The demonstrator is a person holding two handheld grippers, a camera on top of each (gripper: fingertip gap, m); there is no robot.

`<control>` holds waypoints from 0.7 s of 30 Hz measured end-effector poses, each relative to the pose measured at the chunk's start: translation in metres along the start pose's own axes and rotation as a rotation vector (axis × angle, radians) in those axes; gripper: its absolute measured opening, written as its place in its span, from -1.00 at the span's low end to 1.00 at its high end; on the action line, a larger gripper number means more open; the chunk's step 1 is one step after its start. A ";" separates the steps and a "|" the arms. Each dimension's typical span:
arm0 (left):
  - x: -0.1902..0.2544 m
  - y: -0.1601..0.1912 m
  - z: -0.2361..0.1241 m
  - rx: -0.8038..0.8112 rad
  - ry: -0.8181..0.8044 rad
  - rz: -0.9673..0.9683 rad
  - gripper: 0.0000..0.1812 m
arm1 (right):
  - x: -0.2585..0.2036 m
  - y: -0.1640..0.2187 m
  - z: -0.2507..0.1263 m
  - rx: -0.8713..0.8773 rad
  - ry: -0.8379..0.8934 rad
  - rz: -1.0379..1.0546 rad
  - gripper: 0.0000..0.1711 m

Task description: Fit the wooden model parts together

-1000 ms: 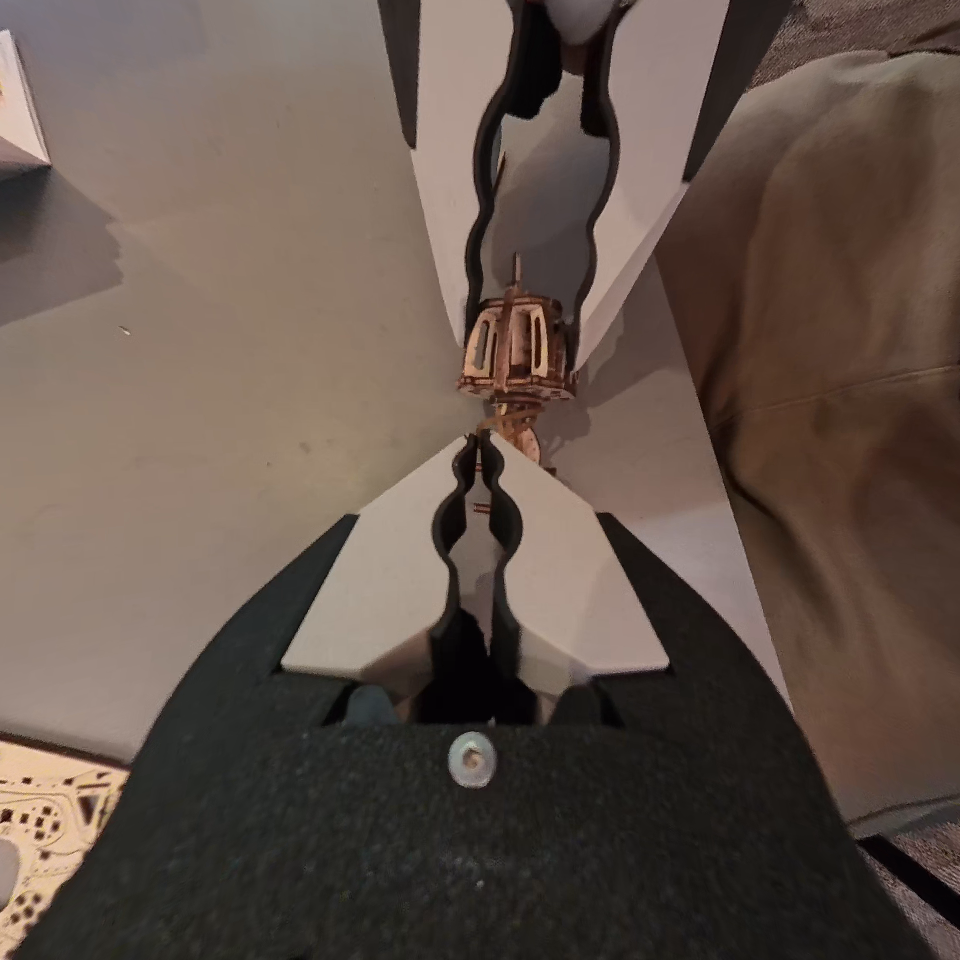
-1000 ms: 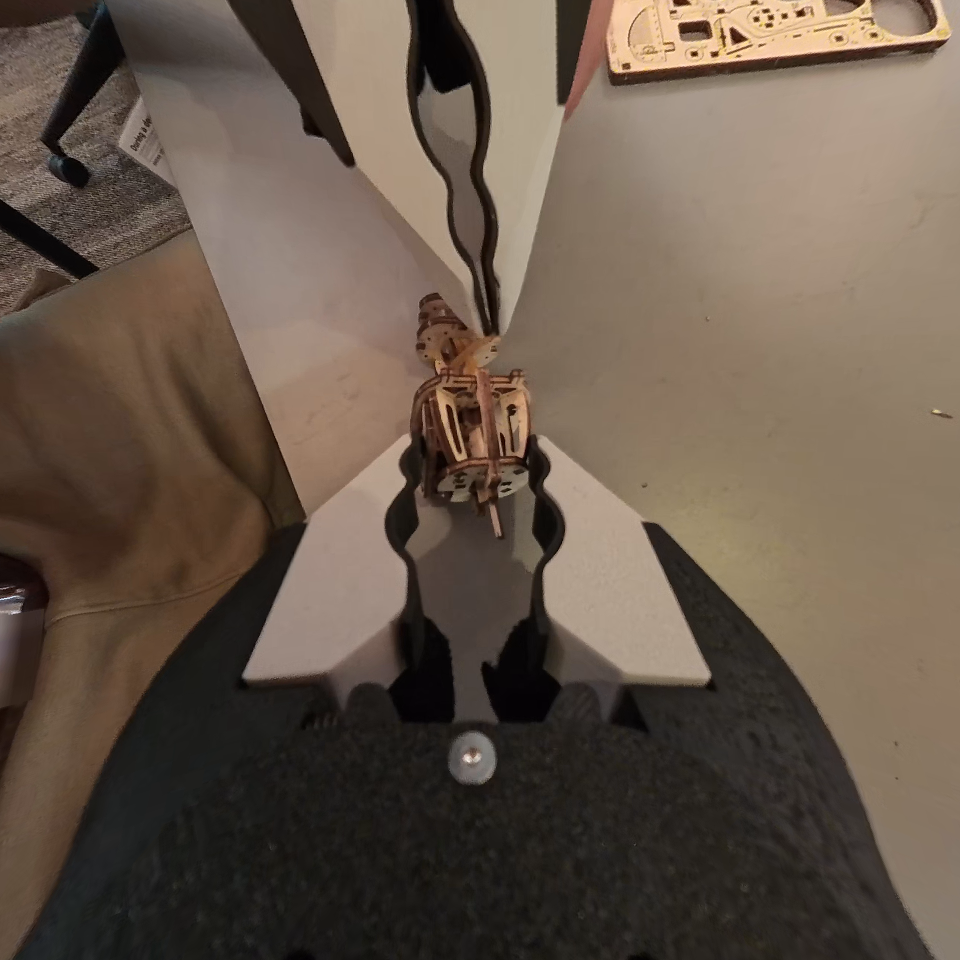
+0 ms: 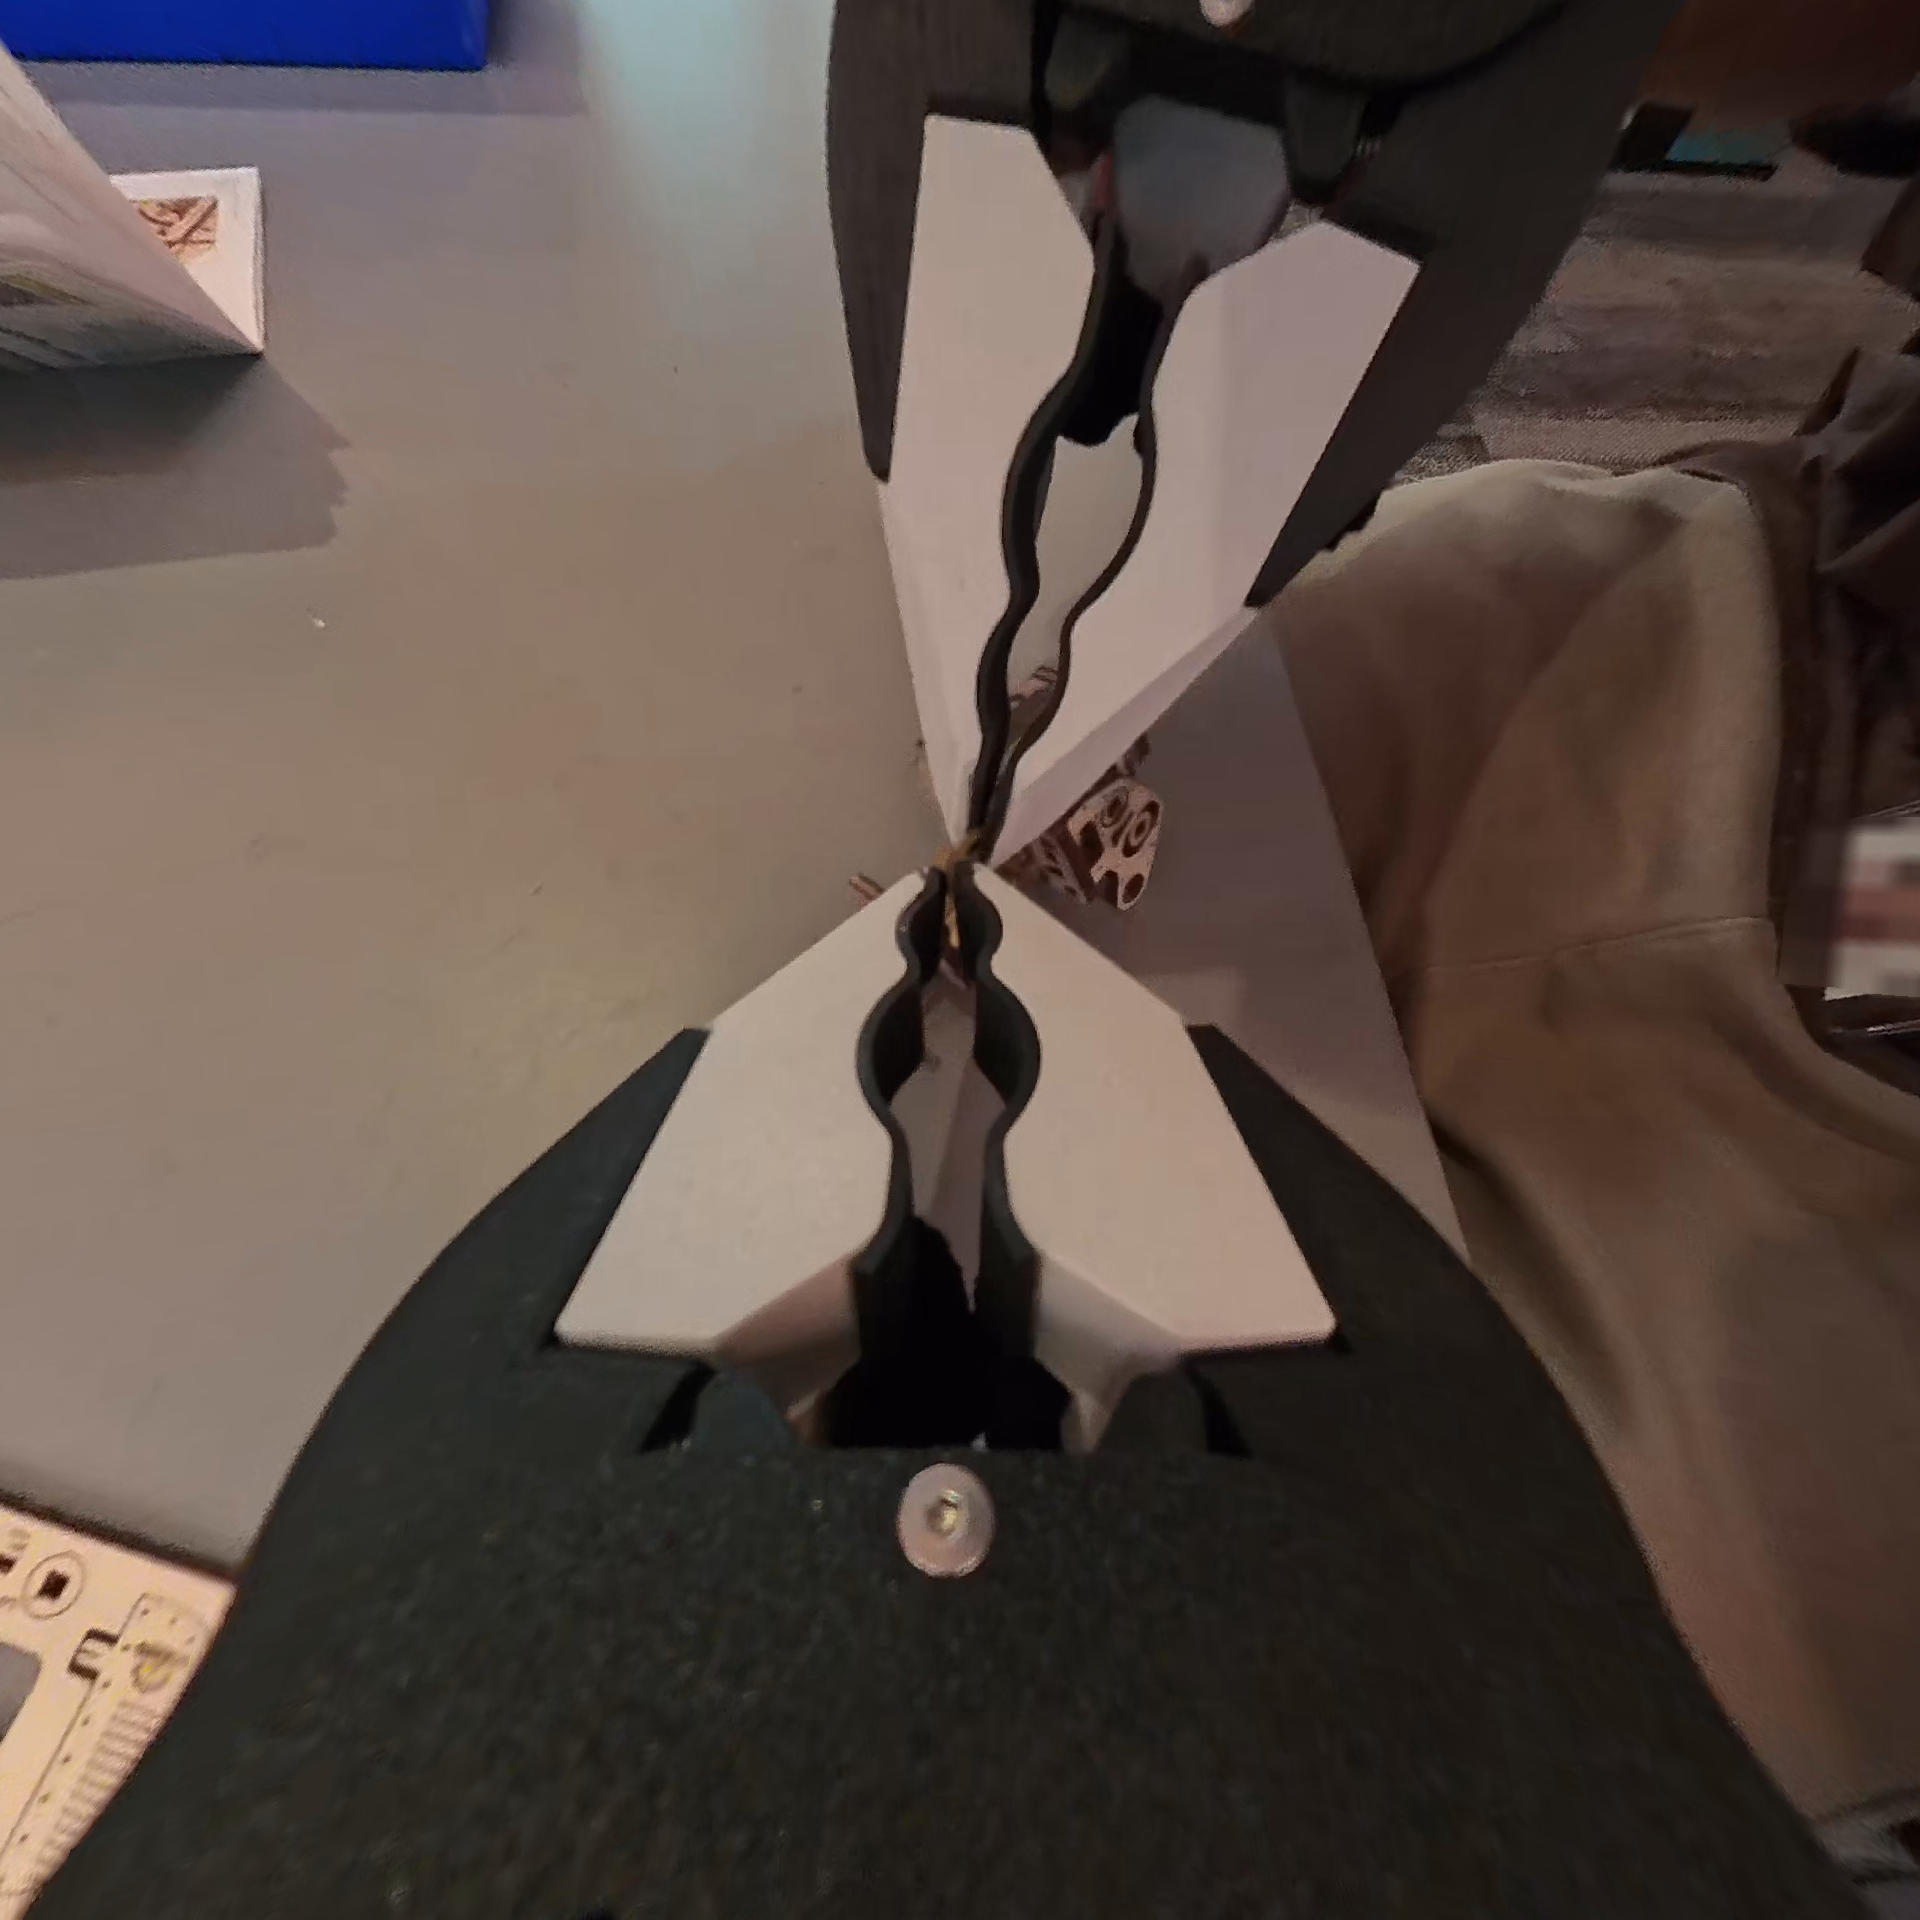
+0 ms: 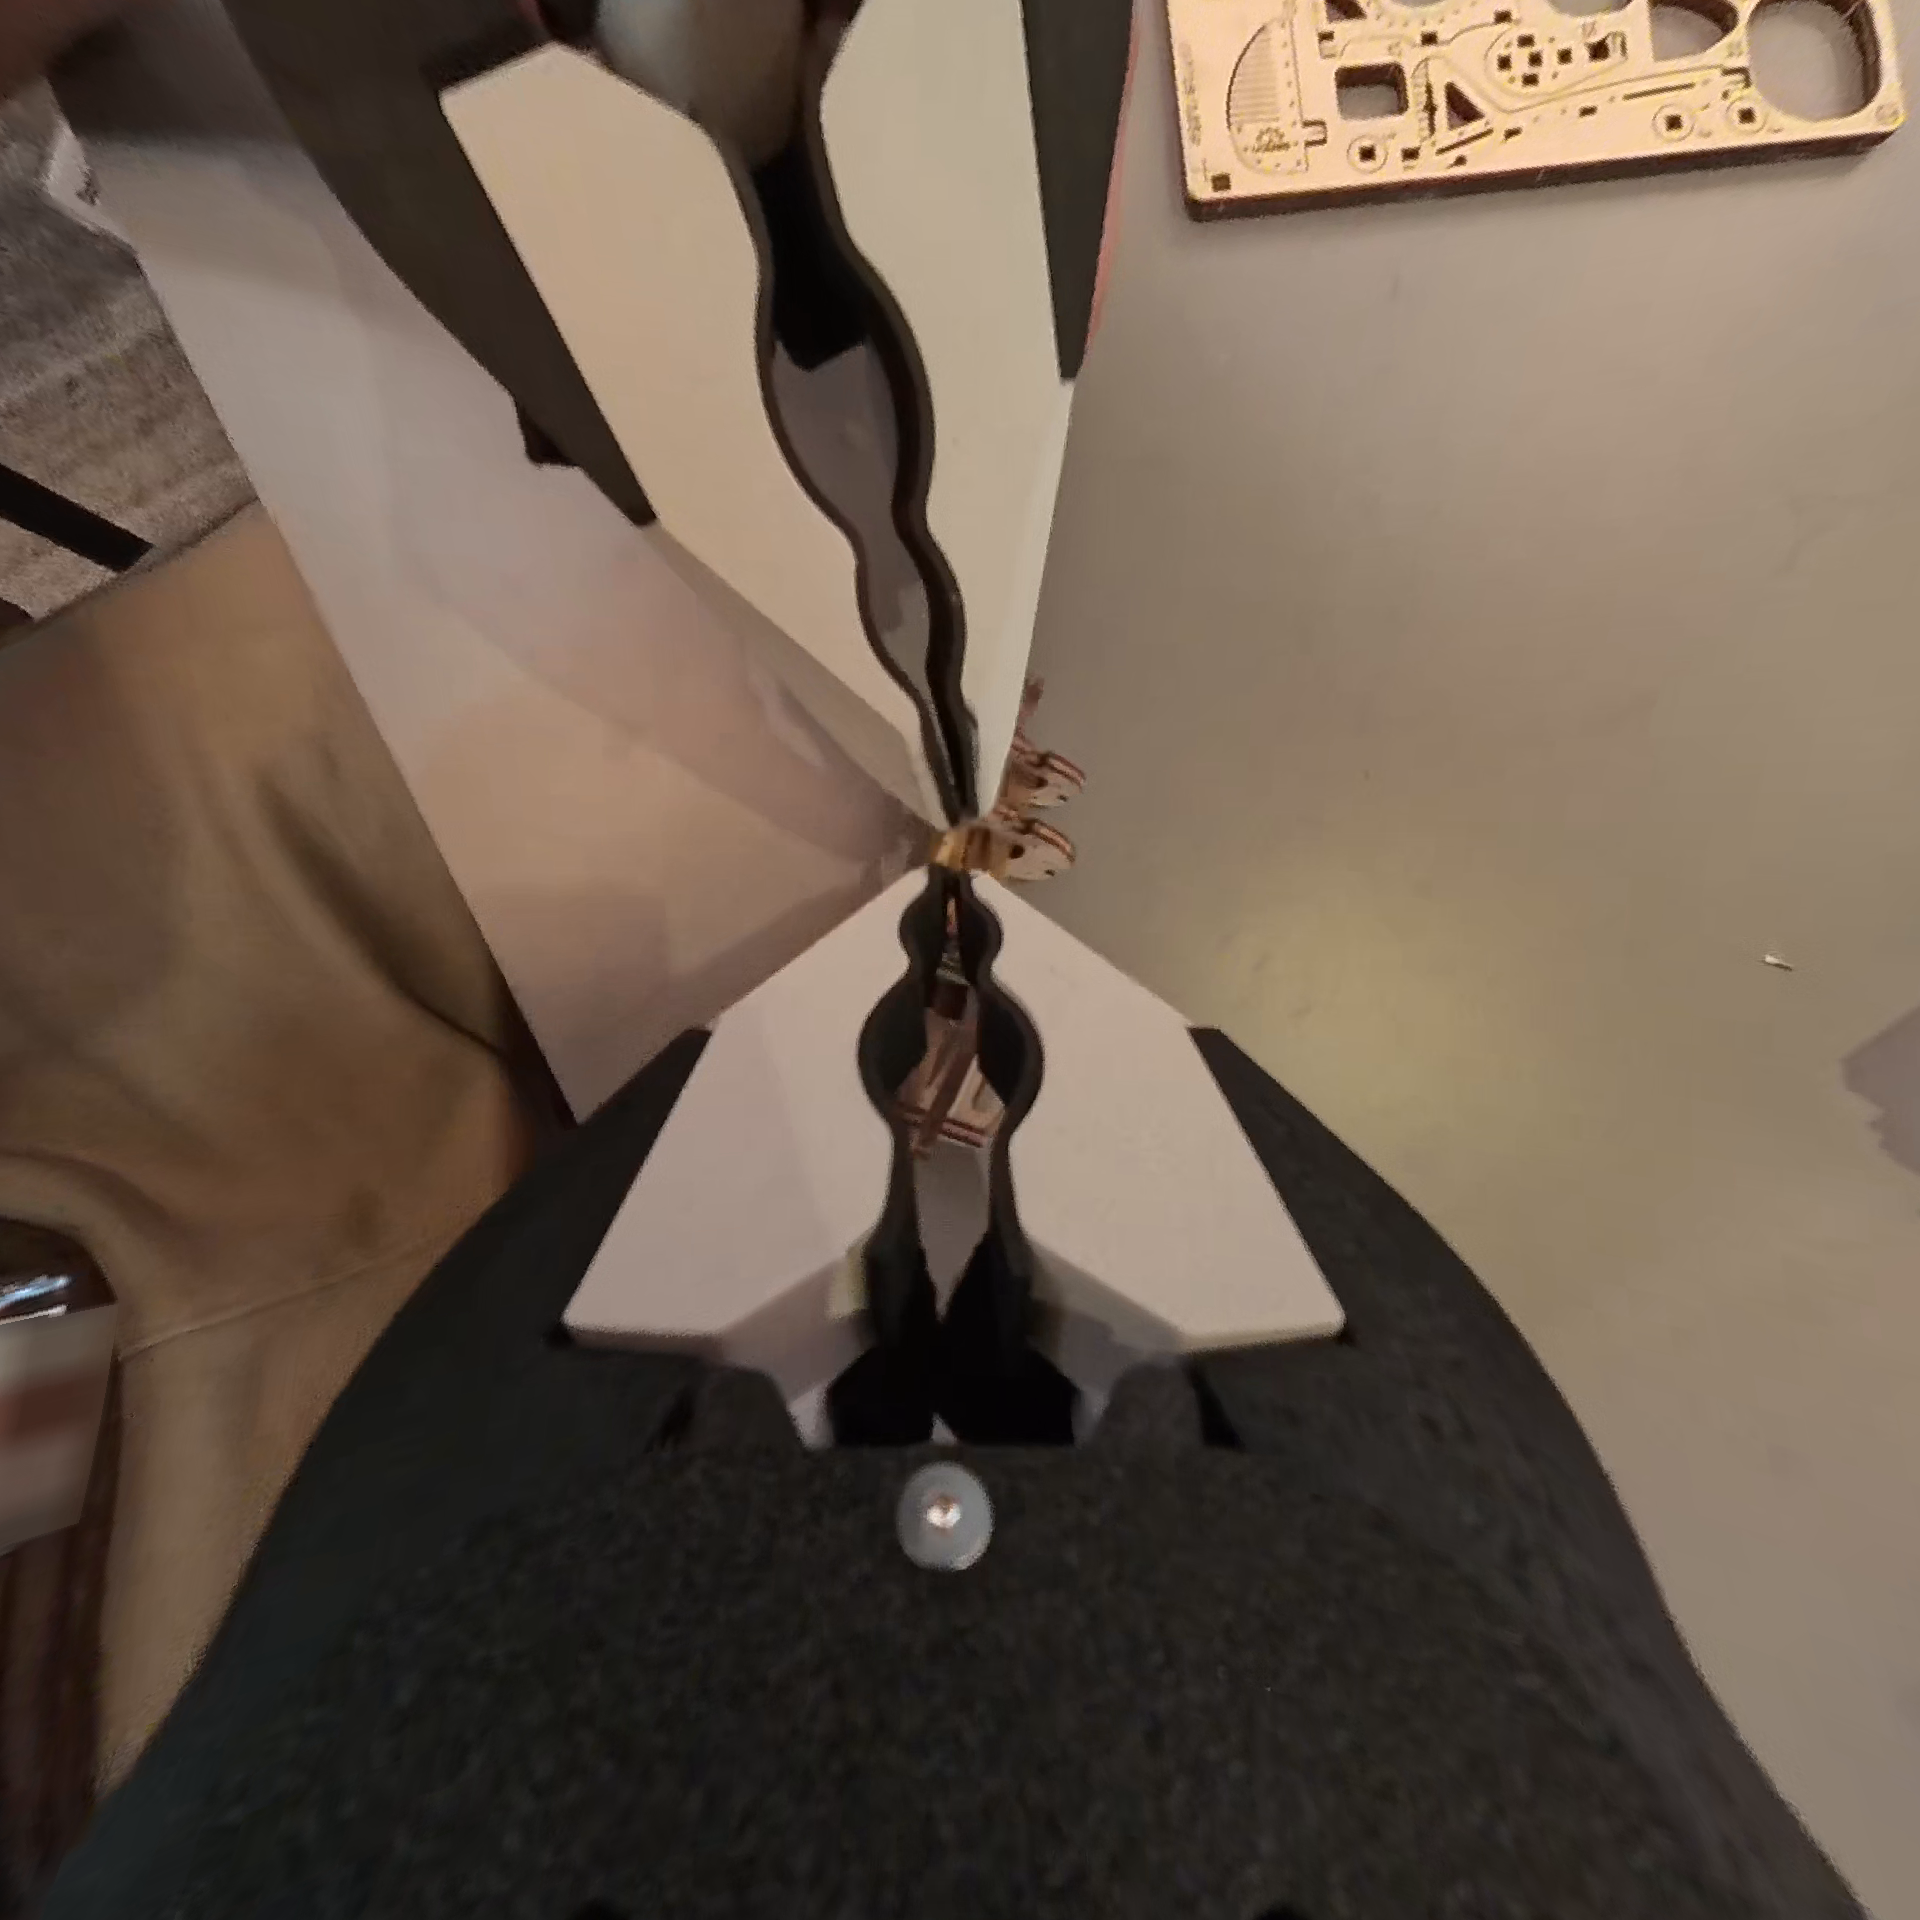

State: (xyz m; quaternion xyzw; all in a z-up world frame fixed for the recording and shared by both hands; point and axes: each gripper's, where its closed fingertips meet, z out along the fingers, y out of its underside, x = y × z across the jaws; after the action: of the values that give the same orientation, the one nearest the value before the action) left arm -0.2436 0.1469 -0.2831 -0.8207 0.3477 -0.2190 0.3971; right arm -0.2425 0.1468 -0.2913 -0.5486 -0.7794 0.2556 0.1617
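Observation:
My left gripper (image 3: 951, 896) is shut, its tips pinching a thin yellowish bit of the wooden model (image 3: 1110, 854) over the grey table (image 3: 416, 831). The right gripper (image 3: 979, 831) comes down from the top and meets it tip to tip. A perforated wooden part shows just right of the tips. In the right wrist view my right gripper (image 4: 951, 883) is nearly closed on a thin piece of the wooden model (image 4: 1034, 821). More wood (image 4: 951, 1091) shows through the gap between its fingers. The left gripper (image 4: 961, 808) comes in from above. Most of the model is hidden by the fingers.
A laser-cut wooden parts sheet (image 4: 1683, 94) lies at the far right, and its corner shows in the left wrist view (image 3: 83, 1683). A white box (image 3: 104, 270) and a blue object (image 3: 249, 31) lie beyond. Beige fabric (image 3: 1610, 1039) borders the table edge.
The right gripper's jaws have narrowed from a wide hold on the cage-shaped part to a thin pinch. Both grippers now meet tip to tip, and the cage part is mostly out of sight.

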 end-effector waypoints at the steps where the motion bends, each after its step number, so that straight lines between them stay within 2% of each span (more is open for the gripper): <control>1: -0.002 0.002 -0.003 0.007 -0.003 -0.006 -0.97 | 0.001 0.000 0.000 -0.010 -0.005 0.004 -1.00; 6: -0.018 0.009 -0.017 0.008 -0.041 -0.029 -0.74 | 0.008 -0.005 -0.003 -0.052 -0.045 0.061 -1.00; 13: -0.028 0.010 0.004 -0.050 -0.162 0.054 -0.76 | 0.009 -0.007 0.002 -0.089 -0.150 0.107 -1.00; 21: -0.026 0.009 0.017 -0.063 -0.048 0.079 -0.85 | 0.008 -0.009 0.002 -0.014 -0.323 0.190 -1.00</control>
State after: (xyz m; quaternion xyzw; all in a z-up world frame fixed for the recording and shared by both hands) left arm -0.2534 0.1710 -0.3026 -0.8235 0.3767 -0.1723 0.3875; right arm -0.2526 0.1512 -0.2878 -0.5729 -0.7415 0.3492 0.0059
